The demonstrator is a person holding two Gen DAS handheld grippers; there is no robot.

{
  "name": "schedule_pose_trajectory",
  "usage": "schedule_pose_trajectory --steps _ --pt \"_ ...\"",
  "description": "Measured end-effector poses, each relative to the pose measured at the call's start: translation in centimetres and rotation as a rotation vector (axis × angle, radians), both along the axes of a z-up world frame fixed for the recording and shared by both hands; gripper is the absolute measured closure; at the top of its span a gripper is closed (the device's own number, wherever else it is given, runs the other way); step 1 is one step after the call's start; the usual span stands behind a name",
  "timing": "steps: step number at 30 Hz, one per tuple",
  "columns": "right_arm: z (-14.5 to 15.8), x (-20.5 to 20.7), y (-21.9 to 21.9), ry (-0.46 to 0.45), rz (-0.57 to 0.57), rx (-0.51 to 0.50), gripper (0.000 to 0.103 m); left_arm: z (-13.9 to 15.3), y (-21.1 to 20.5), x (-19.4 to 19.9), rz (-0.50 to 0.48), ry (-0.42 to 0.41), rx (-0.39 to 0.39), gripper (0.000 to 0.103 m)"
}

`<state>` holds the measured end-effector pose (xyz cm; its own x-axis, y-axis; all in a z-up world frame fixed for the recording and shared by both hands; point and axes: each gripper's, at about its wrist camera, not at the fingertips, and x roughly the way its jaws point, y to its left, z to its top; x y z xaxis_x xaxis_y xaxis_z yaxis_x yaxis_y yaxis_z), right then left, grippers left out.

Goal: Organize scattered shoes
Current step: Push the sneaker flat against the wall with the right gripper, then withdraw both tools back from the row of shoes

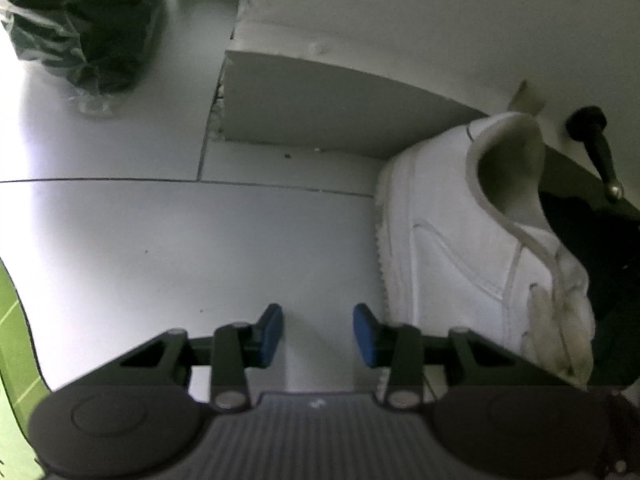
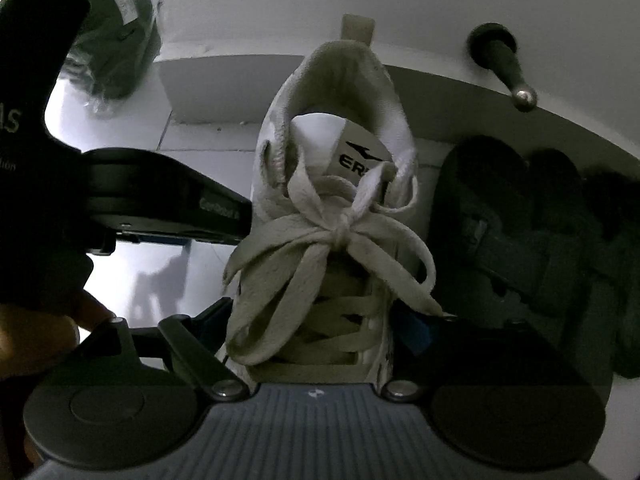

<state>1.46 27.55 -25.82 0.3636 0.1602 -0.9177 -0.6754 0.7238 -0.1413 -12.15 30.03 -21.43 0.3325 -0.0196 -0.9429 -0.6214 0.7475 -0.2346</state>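
Note:
A white lace-up sneaker (image 2: 332, 216) stands on the pale tiled floor with its heel toward the white wall. My right gripper (image 2: 314, 332) straddles its laced front, a blue pad pressed to each side of the shoe. In the left wrist view the same sneaker (image 1: 460, 240) lies to the right of my left gripper (image 1: 318, 334). That gripper's blue pads are drawn in close with nothing between them, and it hangs over bare floor. Its dark body (image 2: 160, 200) also shows left of the sneaker in the right wrist view.
Dark shoes (image 2: 520, 220) sit in a row against the wall right of the sneaker. A black door stop (image 2: 504, 64) juts from the wall above them. A dark plastic-wrapped bundle (image 1: 88, 28) lies far left. A wall corner (image 1: 320, 104) projects behind. A hand (image 2: 36, 340) shows at lower left.

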Motion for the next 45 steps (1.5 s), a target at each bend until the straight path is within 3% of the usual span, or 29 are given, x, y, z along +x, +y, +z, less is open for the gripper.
schedule_pose_trajectory --steps 3,5,7,8,11,18,27,29,31,32,34,41,45 --pt "-0.1 0.2 -0.2 0.013 -0.019 0.01 0.01 0.5 -0.4 -0.5 -0.004 0.018 0.002 0.058" --pt "-0.1 0.2 -0.4 0.019 -0.032 0.019 0.01 1.0 -0.6 -0.7 -0.008 0.056 0.023 0.039" --pt "0.1 0.4 -1.0 0.042 -0.063 0.053 0.009 1.4 -0.7 -1.2 -0.001 0.093 0.042 0.03" --pt "0.2 0.5 -1.3 0.056 -0.072 0.072 0.009 1.5 -0.7 -1.5 0.0 0.102 0.045 0.03" --pt "1.2 0.9 -3.0 0.122 -0.119 0.14 0.009 2.2 -0.9 -3.4 0.007 0.128 -0.018 0.018" --pt "4.2 0.3 -4.3 0.103 -0.139 0.141 0.009 6.4 -4.1 -6.3 -0.048 0.154 -0.048 0.016" --pt "12.9 -1.5 -8.5 0.089 -0.273 0.217 0.009 17.2 -8.3 -10.0 -0.092 0.189 -0.034 0.008" --pt "15.3 -2.1 -9.5 0.076 -0.287 0.23 0.009 15.7 -2.6 -5.3 -0.075 0.184 -0.04 0.008" --pt "17.3 -2.9 -10.7 0.059 -0.299 0.242 0.009 8.4 2.3 -2.5 -0.069 0.172 -0.047 0.008" --pt "17.9 -3.1 -11.1 0.051 -0.302 0.246 0.009 7.1 2.9 -1.8 -0.072 0.167 -0.051 0.008" --pt "19.9 -4.1 -12.6 0.013 -0.329 0.263 0.009 7.9 2.3 -0.9 -0.081 0.156 -0.06 0.008" --pt "24.9 -7.7 -18.5 -0.04 -0.45 0.306 0.009 14.7 -1.2 -3.5 -0.13 0.109 -0.084 0.007" --pt "27.0 -9.8 -21.5 -0.073 -0.533 0.346 0.009 16.8 -2.3 -2.9 -0.11 0.108 -0.137 0.006"
